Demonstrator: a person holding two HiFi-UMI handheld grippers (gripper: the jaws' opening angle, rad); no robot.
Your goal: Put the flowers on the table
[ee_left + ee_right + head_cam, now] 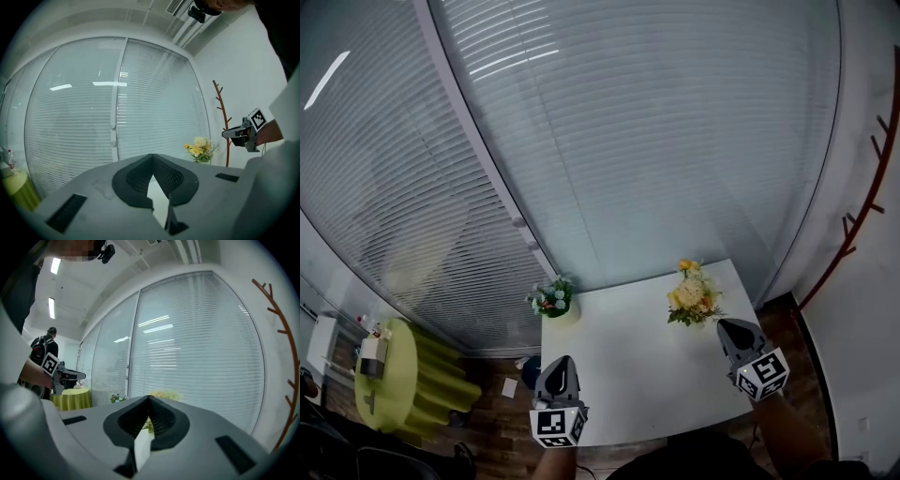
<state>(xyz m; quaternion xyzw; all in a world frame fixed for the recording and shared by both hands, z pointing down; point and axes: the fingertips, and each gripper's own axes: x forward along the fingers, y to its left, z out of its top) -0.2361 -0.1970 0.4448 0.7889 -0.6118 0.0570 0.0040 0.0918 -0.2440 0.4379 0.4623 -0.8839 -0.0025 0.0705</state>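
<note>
Both sets of flowers already stand on the white tabletop (628,375). The yellow bouquet (693,296) is near the far right corner and the small potted flowers (553,299) are at the far left corner. They are well apart and close to the blinds (609,122), which leaves the near part of the tabletop bare, so the placing looks finished.

The right hand-held gripper (724,325) hovers just beside the yellow bouquet, at its near right side. Its 2 jaws are pressed together at the tips with nothing pinched between them, and the blooms sit just beyond those tips. Whether a tip brushes a leaf is not clear.

The left hand-held gripper (563,360) hangs over the near left edge, apart from the potted flowers. Its jaws are also drawn together and empty. Neither gripper carries anything, which fits hands resting after a release. A reddish coat stand (862,202) rises by the right wall, clear of everything.
</note>
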